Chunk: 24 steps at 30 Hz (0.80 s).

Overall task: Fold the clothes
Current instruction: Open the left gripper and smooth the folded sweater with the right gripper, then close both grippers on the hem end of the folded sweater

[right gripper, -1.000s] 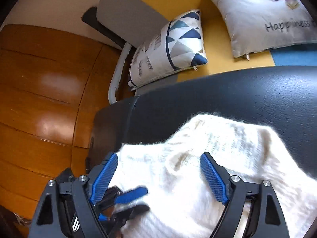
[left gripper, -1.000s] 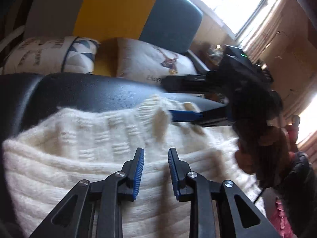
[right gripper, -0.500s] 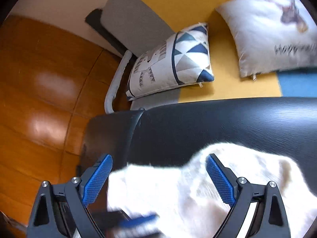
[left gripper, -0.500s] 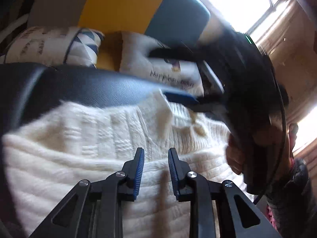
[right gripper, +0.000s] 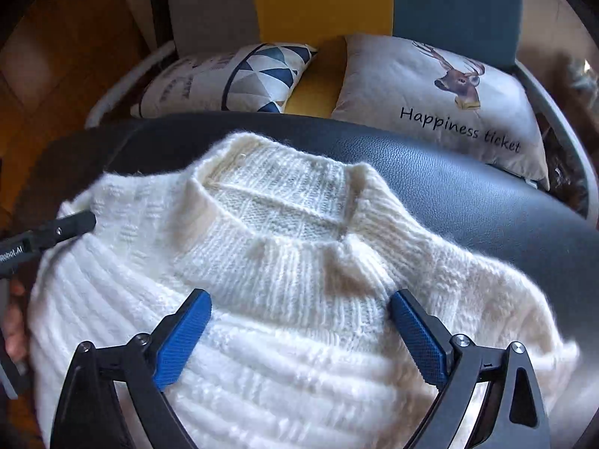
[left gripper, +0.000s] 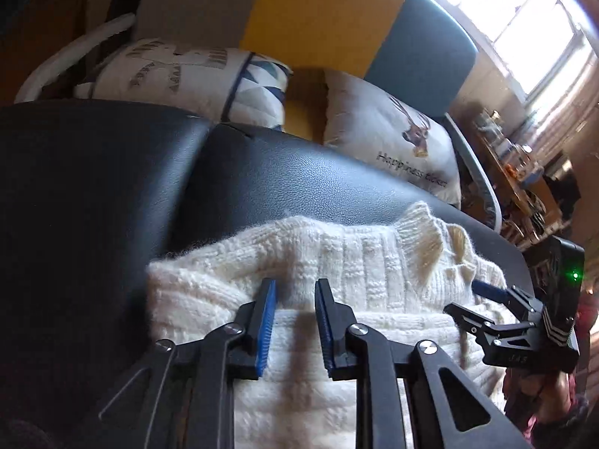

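A cream knit sweater point(left gripper: 374, 273) lies on a black leather cushion point(left gripper: 299, 172), its collar toward the sofa. The lower part is folded up, with the ribbed hem just below the collar point(right gripper: 284, 202). My left gripper point(left gripper: 295, 292) sits at the sweater's left shoulder, closed to a narrow gap with the folded knit edge between its blue pads. From the right wrist view only one of its fingers point(right gripper: 75, 222) shows, at the sweater's point(right gripper: 299, 336) left edge. My right gripper point(right gripper: 299, 297) stands wide open over the hem, nothing between its fingers. It also shows at the sweater's right side point(left gripper: 464, 295).
Behind the cushion point(right gripper: 486, 187) is a grey, yellow and teal sofa point(left gripper: 318, 18) with a triangle-pattern pillow point(right gripper: 254, 71) and a deer pillow point(right gripper: 449, 86). A cluttered table point(left gripper: 524, 172) stands far right by the window. A person's hand point(right gripper: 15, 321) holds the left gripper.
My right gripper swung from the sweater's left corner to above the collar, staying open. The left gripper kept its narrow gap at the fold edge while its view tilted, showing more black cushion.
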Each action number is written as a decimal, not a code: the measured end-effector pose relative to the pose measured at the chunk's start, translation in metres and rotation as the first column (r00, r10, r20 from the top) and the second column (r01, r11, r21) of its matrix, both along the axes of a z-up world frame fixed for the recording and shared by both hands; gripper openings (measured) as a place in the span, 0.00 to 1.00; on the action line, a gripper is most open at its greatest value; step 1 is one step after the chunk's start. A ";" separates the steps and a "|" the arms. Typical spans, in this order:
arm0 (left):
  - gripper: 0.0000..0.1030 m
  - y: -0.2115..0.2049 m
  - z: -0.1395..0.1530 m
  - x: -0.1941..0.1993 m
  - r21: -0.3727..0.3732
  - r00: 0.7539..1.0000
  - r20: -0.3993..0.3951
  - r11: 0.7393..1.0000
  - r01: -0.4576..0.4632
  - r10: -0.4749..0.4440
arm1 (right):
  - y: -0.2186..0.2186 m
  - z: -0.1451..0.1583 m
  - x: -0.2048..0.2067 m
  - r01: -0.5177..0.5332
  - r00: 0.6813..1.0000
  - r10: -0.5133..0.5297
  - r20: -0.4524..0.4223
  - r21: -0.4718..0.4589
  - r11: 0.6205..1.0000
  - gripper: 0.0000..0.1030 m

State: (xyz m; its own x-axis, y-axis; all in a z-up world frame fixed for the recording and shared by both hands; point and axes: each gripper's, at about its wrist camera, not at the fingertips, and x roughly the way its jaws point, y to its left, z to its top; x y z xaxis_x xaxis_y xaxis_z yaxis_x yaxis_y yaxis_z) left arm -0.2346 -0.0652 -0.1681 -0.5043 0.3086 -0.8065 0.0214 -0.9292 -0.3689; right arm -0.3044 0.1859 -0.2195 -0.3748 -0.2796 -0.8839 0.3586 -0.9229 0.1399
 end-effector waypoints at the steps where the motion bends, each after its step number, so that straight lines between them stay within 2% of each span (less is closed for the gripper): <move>1: 0.24 -0.002 0.006 0.010 0.012 1.000 -0.016 1.000 -0.003 0.003 | 0.008 0.008 0.009 0.008 1.000 -0.009 -0.014 -0.041 0.999 0.95; 5: 0.27 -0.024 0.013 0.070 0.086 1.000 -0.025 0.996 -0.005 0.008 | 0.053 0.029 0.059 0.025 0.999 -0.033 -0.040 -0.189 0.982 0.95; 8: 0.29 -0.043 0.011 0.116 0.142 1.000 -0.017 0.990 0.004 -0.001 | 0.090 0.035 0.129 0.055 0.998 -0.056 0.009 -0.313 0.948 1.00; 11: 0.30 -0.061 0.007 0.162 0.197 1.000 -0.005 0.980 0.016 -0.016 | 0.140 0.032 0.199 0.143 0.990 -0.128 0.063 -0.372 0.917 1.00; 17: 0.36 -0.075 -0.012 0.243 0.238 0.997 0.029 0.969 0.059 -0.068 | 0.214 0.016 0.306 0.277 0.959 -0.235 0.156 -0.368 0.888 1.00; 20: 0.40 -0.078 -0.018 0.265 0.267 0.995 0.039 0.961 0.074 -0.088 | 0.236 0.003 0.339 0.306 0.950 -0.251 0.187 -0.383 0.872 1.00; 24: 0.41 -0.078 -0.020 0.282 0.274 0.995 0.036 0.958 0.083 -0.096 | 0.237 -0.005 0.358 0.279 0.959 -0.228 0.166 -0.442 0.853 0.97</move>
